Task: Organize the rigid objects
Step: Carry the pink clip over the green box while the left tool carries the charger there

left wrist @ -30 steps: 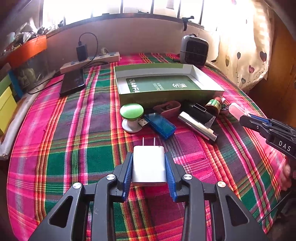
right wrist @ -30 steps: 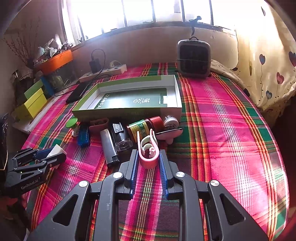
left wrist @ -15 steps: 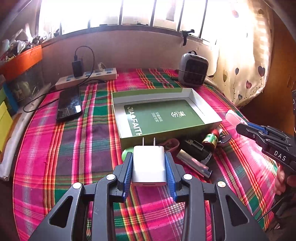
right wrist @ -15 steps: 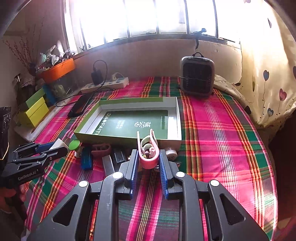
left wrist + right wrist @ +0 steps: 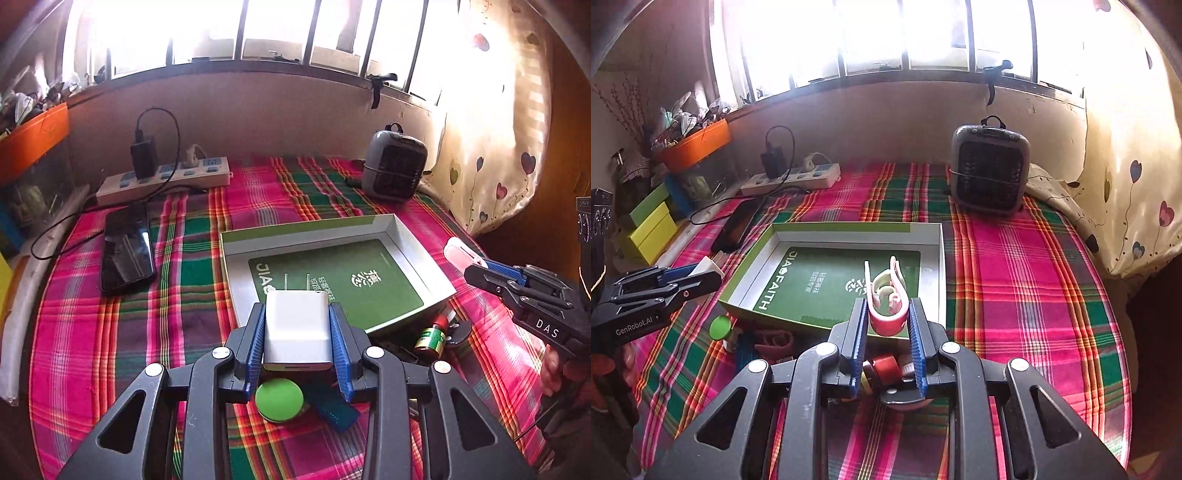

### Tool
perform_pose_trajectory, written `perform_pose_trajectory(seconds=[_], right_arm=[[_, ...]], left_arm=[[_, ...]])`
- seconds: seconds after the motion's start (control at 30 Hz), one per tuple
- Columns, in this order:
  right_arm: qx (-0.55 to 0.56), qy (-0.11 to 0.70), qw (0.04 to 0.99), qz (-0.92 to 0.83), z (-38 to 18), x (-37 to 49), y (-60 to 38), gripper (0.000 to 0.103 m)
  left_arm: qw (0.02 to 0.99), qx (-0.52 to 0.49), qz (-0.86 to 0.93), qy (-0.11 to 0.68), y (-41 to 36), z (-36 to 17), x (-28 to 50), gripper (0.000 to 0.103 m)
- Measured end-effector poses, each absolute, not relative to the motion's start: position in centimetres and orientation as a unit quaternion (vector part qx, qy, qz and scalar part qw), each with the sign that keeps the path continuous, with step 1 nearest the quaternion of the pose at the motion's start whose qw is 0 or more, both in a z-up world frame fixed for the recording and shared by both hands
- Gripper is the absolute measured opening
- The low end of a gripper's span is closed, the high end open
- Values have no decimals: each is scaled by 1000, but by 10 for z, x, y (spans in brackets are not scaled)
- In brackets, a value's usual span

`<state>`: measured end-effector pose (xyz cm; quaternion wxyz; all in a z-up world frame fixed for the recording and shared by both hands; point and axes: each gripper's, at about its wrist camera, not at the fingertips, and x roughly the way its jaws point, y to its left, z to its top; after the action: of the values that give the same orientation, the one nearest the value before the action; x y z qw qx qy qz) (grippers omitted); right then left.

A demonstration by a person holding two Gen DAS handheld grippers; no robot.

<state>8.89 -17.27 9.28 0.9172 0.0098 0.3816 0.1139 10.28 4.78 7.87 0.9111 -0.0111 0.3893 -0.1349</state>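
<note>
My left gripper (image 5: pixel 297 334) is shut on a white plug charger (image 5: pixel 297 328), prongs pointing away, held above the near edge of the open green-and-white box (image 5: pixel 417 245). My right gripper (image 5: pixel 888 325) is shut on a pink clip (image 5: pixel 886 295), also raised over the box's (image 5: pixel 849 230) near wall. Each gripper shows in the other's view: the right gripper (image 5: pixel 476 266) at right with the clip, the left gripper (image 5: pixel 701 277) at left with the charger. The box holds only a green printed card (image 5: pixel 343 284).
Loose items lie before the box: a green-capped thing (image 5: pixel 279 400), a blue USB stick (image 5: pixel 332 406), a small green bottle (image 5: pixel 430 338), a red strap (image 5: pixel 774 339). A phone (image 5: pixel 127 251), a power strip (image 5: pixel 166 179) and a grey heater (image 5: pixel 990 170) stand further back on the plaid cloth.
Both grippers rose and moved forward toward the box with their objects still held; the loose items have slid under and behind the fingers in both views.
</note>
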Motion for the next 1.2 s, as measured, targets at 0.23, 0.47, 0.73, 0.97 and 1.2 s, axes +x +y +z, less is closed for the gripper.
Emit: perform_pose_trajectory(seconds=[0.23, 0.47, 0.73, 0.97, 1.2], right_arm=[[3, 392, 913, 112, 87, 116, -171, 22], [3, 410, 905, 115, 76, 147, -171, 22], [-13, 435, 892, 119, 56, 175, -164, 22], [-25, 457, 882, 116, 37, 191, -156, 22], [-31, 468, 876, 116, 28, 198, -153, 22]], left_arm=[[908, -19, -136, 396, 49, 73, 128, 32], [904, -17, -131, 407, 50, 61, 152, 32], [896, -3, -127, 425, 46, 39, 173, 32], [891, 0, -128, 437, 40, 26, 182, 32], [890, 5, -126, 438, 38, 24, 187, 32]])
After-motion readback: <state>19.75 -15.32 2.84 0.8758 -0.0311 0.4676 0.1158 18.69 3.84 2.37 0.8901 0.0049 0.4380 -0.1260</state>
